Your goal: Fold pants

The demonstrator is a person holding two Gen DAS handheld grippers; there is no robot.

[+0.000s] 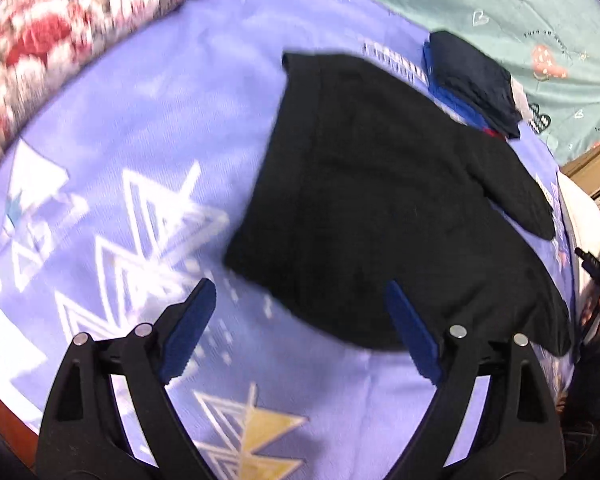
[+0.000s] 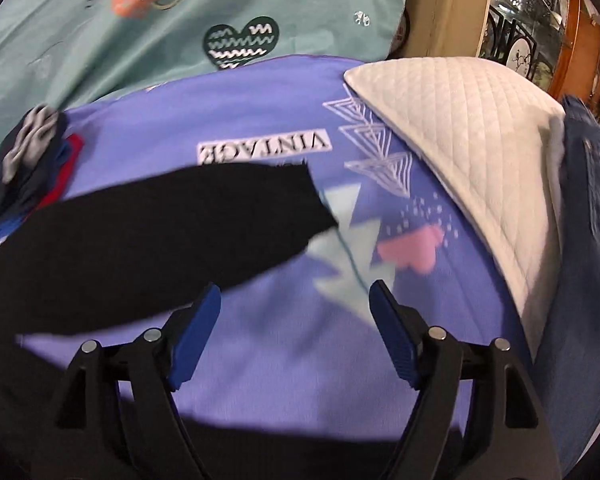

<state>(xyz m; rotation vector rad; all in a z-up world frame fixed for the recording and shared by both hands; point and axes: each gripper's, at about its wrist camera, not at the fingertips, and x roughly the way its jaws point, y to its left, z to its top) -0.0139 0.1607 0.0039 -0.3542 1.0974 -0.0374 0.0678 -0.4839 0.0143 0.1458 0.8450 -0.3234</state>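
Covering bed: purple patterned sheet (image 1: 172, 128).

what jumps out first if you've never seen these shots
The black pants dominate, spread flat on the purple patterned bedsheet, one leg reaching toward the white quilted pillow. Both the left gripper and right gripper hang open above the sheet, holding nothing. A small stack of folded clothes sits beyond.

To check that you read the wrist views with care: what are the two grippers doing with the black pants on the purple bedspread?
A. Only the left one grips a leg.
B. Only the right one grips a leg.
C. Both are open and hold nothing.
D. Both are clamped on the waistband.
C: the left gripper and the right gripper both show spread fingers with only bedspread or loose cloth between them, and the black pants lie flat, ungripped.
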